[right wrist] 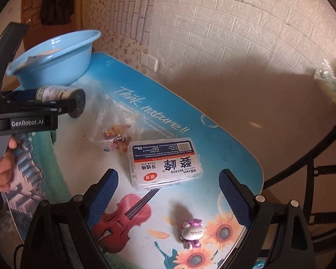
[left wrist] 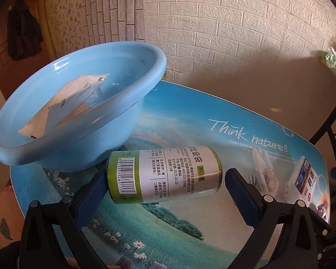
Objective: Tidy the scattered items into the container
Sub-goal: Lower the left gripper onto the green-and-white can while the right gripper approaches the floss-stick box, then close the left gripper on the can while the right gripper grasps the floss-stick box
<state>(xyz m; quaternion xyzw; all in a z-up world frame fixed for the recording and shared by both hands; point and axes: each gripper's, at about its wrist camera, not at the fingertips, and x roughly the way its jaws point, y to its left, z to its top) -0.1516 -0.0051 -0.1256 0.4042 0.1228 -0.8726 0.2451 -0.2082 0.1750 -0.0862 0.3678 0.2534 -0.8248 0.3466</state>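
The roll of bin bags point(left wrist: 163, 174) is lying on its side just in front of the blue basin point(left wrist: 78, 103), bracketed end to end by the left gripper point(left wrist: 165, 179), fingers spread, not yet clamped. Light, squashy and round-sided, it looks best pinched across its flat ends. The right gripper point(right wrist: 168, 192) is held wide apart too, by the floss box point(right wrist: 165, 163).

Printed table point(right wrist: 212, 134): basin point(right wrist: 56, 67), floss box point(right wrist: 165, 165)
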